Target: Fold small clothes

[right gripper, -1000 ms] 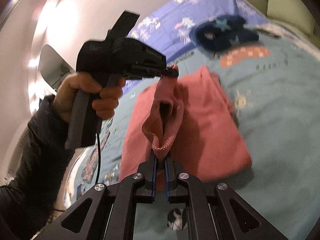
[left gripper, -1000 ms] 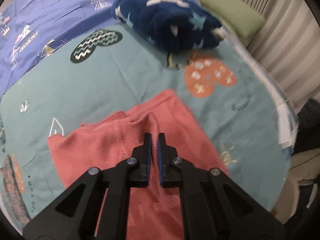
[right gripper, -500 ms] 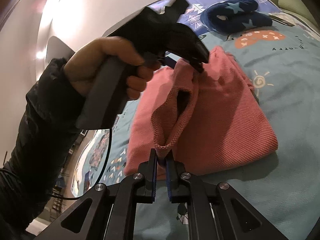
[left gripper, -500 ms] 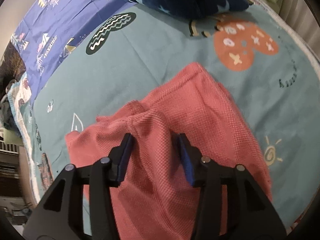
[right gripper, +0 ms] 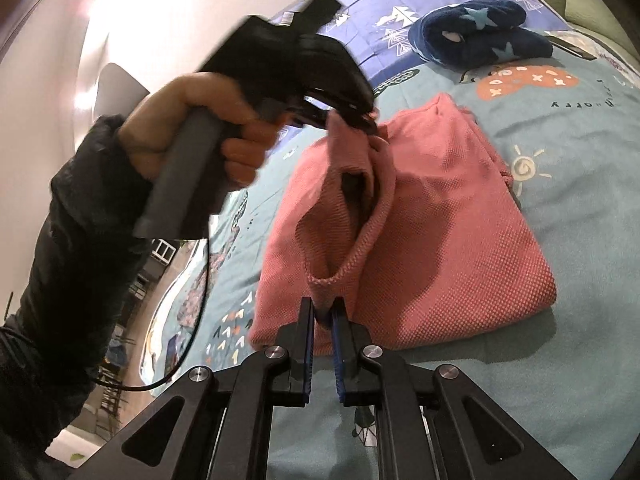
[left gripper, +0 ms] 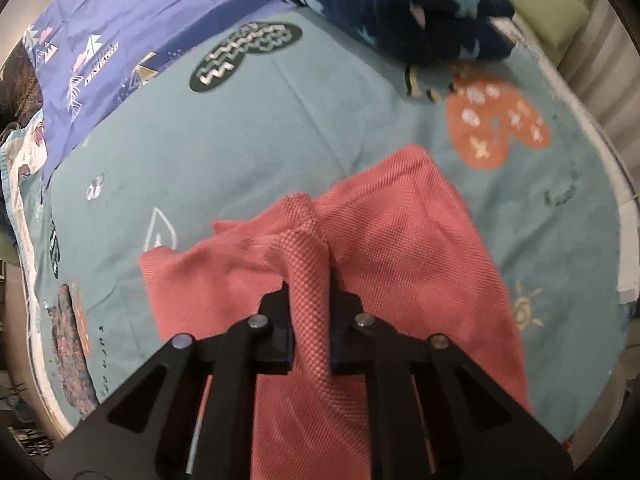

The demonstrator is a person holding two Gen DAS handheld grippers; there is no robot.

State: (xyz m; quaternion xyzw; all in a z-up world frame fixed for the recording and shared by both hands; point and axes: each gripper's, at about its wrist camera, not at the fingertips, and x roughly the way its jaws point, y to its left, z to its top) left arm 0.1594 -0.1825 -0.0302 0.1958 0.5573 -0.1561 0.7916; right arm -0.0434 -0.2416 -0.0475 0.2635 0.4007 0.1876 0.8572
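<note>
A small pink knit garment (left gripper: 400, 248) lies on the teal bedsheet (left gripper: 240, 120), with one edge lifted off it. My left gripper (left gripper: 310, 292) is shut on a raised fold of this garment; its fingertips are hidden by the cloth. In the right wrist view the left gripper (right gripper: 366, 122) pinches the far end of the lifted edge. My right gripper (right gripper: 322, 312) is shut on the near end of that edge of the pink garment (right gripper: 460, 240), which sags between the two grippers.
A folded dark blue star-patterned garment (left gripper: 404, 4) lies at the far side, also in the right wrist view (right gripper: 476, 34). A purple patterned sheet (left gripper: 120, 28) borders the teal one. A green cushion (left gripper: 552, 12) sits at the far right. The bed edge (left gripper: 616, 240) runs along the right.
My left gripper was shut a second ago, opened half a second ago, and is now closed on a fold of the pink garment. My right gripper kept its hold throughout.
</note>
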